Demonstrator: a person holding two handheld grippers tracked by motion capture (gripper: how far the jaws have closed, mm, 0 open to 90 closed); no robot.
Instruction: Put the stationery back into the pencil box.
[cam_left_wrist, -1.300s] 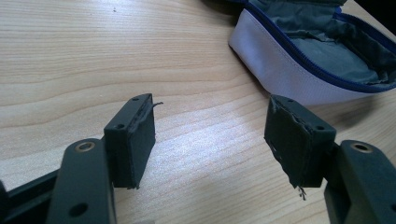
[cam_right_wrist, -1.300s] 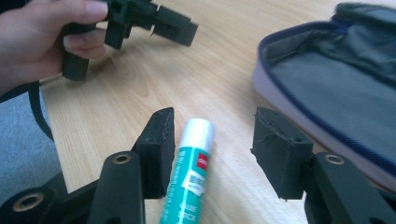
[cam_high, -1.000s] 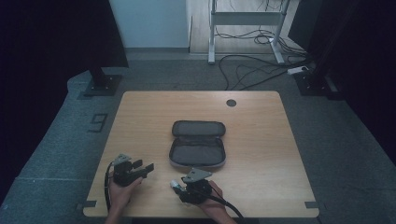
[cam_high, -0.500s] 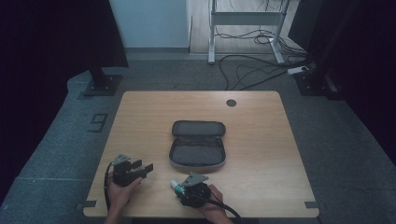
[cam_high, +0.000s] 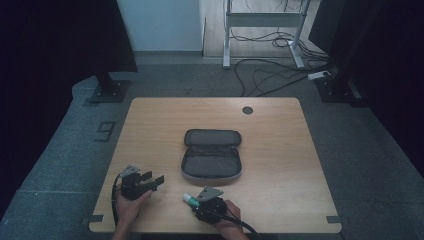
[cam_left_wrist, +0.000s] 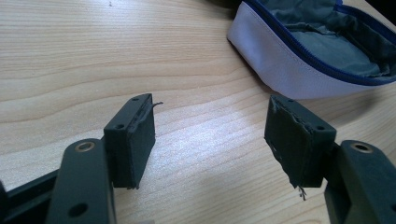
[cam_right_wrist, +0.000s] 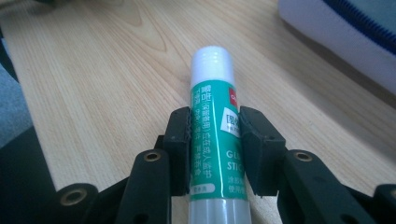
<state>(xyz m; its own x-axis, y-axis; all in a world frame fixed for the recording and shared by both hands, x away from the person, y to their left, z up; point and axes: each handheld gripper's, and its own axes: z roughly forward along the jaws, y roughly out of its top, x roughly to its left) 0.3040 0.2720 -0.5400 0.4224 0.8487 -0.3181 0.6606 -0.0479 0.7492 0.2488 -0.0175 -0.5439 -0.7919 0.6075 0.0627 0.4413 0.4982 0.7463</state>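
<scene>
Two risks: right gripper (cam_right_wrist: 214, 140) clamps the glue stick (cam_right_wrist: 212, 121) mid-body over the bench (cam_high: 280, 145) near edge; smooth tube may slide out. Left gripper (cam_left_wrist: 210, 135) fingers gape empty beside the open pouch (cam_high: 212, 155), whose soft rim could snag.

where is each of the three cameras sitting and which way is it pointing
High view: above the person's side, facing forward and down on the table; both hands, left gripper, right gripper.
Left gripper view: on the left gripper, looking along its open jaws at bare wood.
Right gripper view: on the right gripper, jaws clamping a glue stick.
All three share the open pouch.
</scene>
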